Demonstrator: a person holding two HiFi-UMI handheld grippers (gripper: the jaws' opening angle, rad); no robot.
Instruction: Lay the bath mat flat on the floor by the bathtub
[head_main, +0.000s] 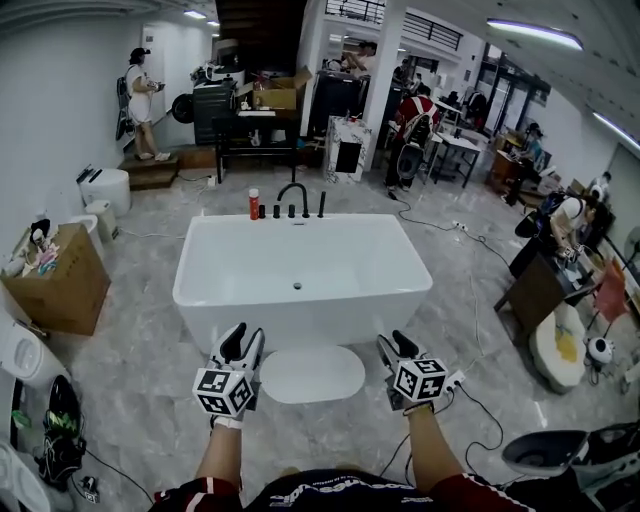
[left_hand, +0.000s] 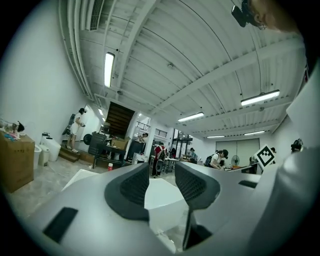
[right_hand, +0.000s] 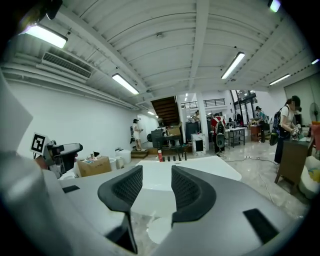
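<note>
1. The grey marble floor (head_main: 150, 350) lay open on the left, between the tub and the left wall. On the right, thin cables (head_main: 480, 245) trailed across it.
2. The white bathtub (head_main: 300, 262) stood in the middle of the floor with its long near side facing the person. A drain (head_main: 297, 286) showed in the bottom of its basin.
3. A brown cardboard box (head_main: 60, 290) sat against the left wall, well apart from the tub. Small mixed items filled its open top, too small to tell apart.
4. The bath mat (head_main: 312, 374), a white oval, lay flat on the floor just beside the tub's near side. It lay between the two grippers, with its long edge running along the tub.
5. The left gripper (head_main: 243, 338) hung above the floor at the mat's left end. Its fingers (left_hand: 135, 186) stood moderately apart and held nothing.
6. The right gripper (head_main: 395, 346) hung at the mat's right end. Its fingers (right_hand: 189, 192) were likewise parted around empty air. Part of the mat showed below them in the right gripper view.
7. A black tap (head_main: 293, 196) and a red bottle (head_main: 254, 204) stood at the tub's far rim.
</note>
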